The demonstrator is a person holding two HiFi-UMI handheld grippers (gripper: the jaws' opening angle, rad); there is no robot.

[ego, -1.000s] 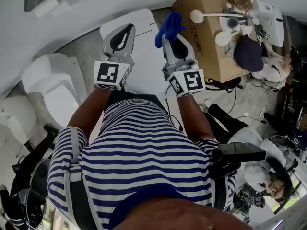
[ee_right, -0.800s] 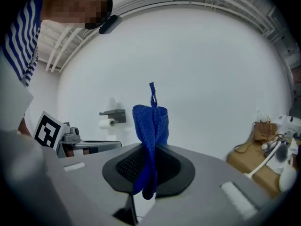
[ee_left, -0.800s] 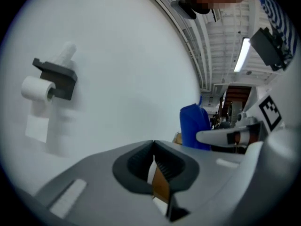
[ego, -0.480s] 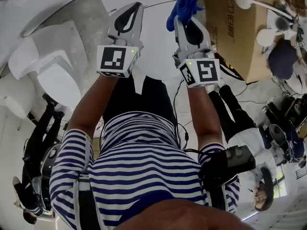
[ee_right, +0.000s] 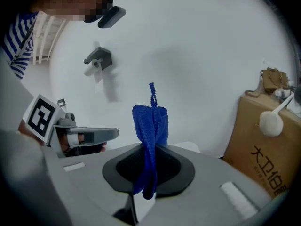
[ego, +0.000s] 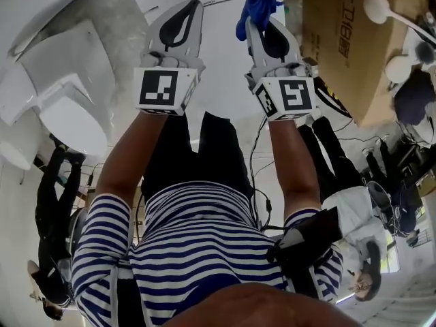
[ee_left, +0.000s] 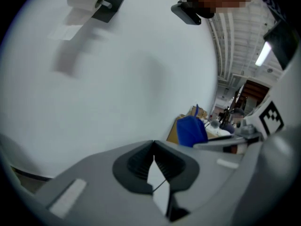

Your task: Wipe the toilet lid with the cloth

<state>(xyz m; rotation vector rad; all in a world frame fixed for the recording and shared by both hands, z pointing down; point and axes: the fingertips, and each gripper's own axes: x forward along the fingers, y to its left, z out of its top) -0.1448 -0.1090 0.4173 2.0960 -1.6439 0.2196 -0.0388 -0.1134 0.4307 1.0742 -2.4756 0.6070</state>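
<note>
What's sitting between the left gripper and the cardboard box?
The right gripper, shut on the blue cloth, sits between the left gripper and the cardboard box, as the head view shows.

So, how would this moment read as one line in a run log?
right gripper: shut on blue cloth | left gripper: shut, empty | both: facing wall

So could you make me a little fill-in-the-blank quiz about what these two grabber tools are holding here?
The right gripper is shut on a ____ cloth. The left gripper, jaws together, holds ____. The brown box at the right is made of ____.
Missing words: blue; nothing; cardboard.
</note>
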